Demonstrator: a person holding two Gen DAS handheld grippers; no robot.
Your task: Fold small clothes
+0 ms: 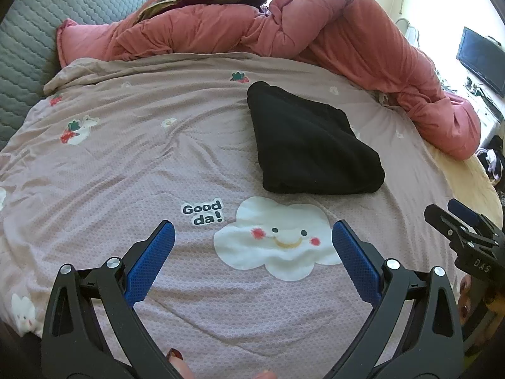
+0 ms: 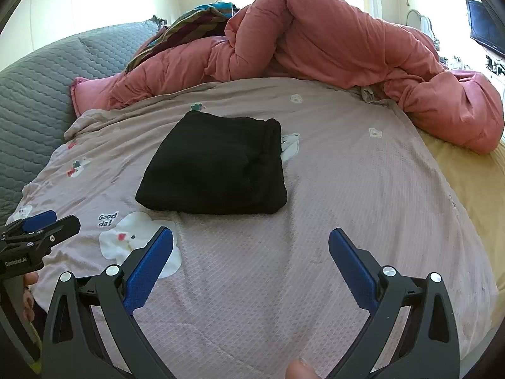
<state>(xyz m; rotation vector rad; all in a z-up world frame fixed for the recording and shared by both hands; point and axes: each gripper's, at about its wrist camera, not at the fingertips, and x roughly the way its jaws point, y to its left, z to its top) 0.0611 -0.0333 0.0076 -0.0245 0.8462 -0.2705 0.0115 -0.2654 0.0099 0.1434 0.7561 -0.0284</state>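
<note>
A: Jaws first, pls. What did each have?

B: Nothing. Left gripper [image 1: 252, 237] was spread wide, blue pads well apart, only the bed cover [image 1: 132, 164] between them. Right gripper [image 2: 251, 243] same: wide open, empty, above the cover.

A: And the garment?

B: Black garment [image 2: 214, 167] lay on the cover, beyond both pairs of jaws, touched by neither. It looked like a compact folded bundle, edges tucked, no sleeve or leg trailing out.

A: So done?

B: Judging by that shape, the fold on this piece looked finished, w/ both tools backed off. No other small clothes visible to fold; can't tell if more waited out of frame.

A: Diff between views?

B: Left view showed the whole cloud face [image 1: 277, 237] print right under its jaws, plus the right gripper at its right edge. Right view caught only part of the cloud and had the left gripper [image 2: 41, 224] at its left edge. Right view also showed the garment's thick rolled end more square-on. Pink duvet [image 2: 331, 38] heaped behind in both, approx. same spot.
</note>
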